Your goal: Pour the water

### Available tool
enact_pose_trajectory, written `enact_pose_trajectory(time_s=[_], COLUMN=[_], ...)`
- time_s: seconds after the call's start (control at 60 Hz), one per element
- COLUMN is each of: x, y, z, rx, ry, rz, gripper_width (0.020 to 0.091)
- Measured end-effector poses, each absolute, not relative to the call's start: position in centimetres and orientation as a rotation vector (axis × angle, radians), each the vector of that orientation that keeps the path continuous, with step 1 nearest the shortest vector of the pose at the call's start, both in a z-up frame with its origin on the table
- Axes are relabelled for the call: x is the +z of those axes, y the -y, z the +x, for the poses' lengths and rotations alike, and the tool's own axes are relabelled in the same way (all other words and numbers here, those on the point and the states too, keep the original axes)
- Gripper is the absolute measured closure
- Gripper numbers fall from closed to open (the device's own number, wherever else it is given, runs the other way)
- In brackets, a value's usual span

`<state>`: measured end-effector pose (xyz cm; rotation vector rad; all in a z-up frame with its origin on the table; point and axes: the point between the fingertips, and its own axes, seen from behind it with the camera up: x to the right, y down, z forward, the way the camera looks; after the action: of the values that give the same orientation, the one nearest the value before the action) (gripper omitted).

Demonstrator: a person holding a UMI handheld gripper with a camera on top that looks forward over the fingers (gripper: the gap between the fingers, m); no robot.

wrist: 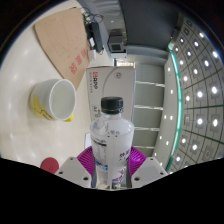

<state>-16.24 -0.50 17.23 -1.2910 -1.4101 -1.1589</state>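
Water bottle [110,140]: clear plastic, black cap at the top, label band across the mid-body. It stands between the two fingers, base hidden behind them, with its long axis running up and away from the gripper [107,163] along the line of the fingers. Cap on, as far as can be seen.

Gripper state: narrowed on the bottle. The magenta pads [91,158] sit against its lower body on both sides with no visible gap; judged held, not merely straddled.

Cup [53,99]: white with a yellow band near its base, mouth open and facing roughly toward the camera. It lies ahead of the fingers and off to the left of the bottle, well apart from it, on the white table [30,130].

Key relation for the next move: the receiving vessel lies to the left and beyond the bottle's cap, not in line with the bottle axis. Judgement: a pour calls for carrying the bottle leftward and forward until the neck is over the cup mouth, then rolling the gripper left. The cap appears still fitted, so no water can leave the bottle as it stands.

Surroundings: a white carton [118,82] with red print stands just behind the bottle; a tan board [62,40] lies beyond the cup.

Risk: overshoot could tip the light cup.
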Motion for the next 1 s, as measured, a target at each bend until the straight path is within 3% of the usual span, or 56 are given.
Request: enact_pose_trajectory(time_s=[0.217,0.3,0.55,0.883,1.0], x=[20.5,20.2,13.9,5.6,5.7], y=[1.1,1.1,1.0,1.7,2.0], z=[-13.1,-10.9,-7.5,-7.7,-7.4], rx=[-0.661,-0.497,-0.037,0.17,0.191], ry=[0.919,0.75,0.393,0.306,0.273], rz=[-1.591,-1.679,-1.88,-1.967,-1.933], gripper_width=[0.0704,0.0705,0.0705,0.0696,0.0656])
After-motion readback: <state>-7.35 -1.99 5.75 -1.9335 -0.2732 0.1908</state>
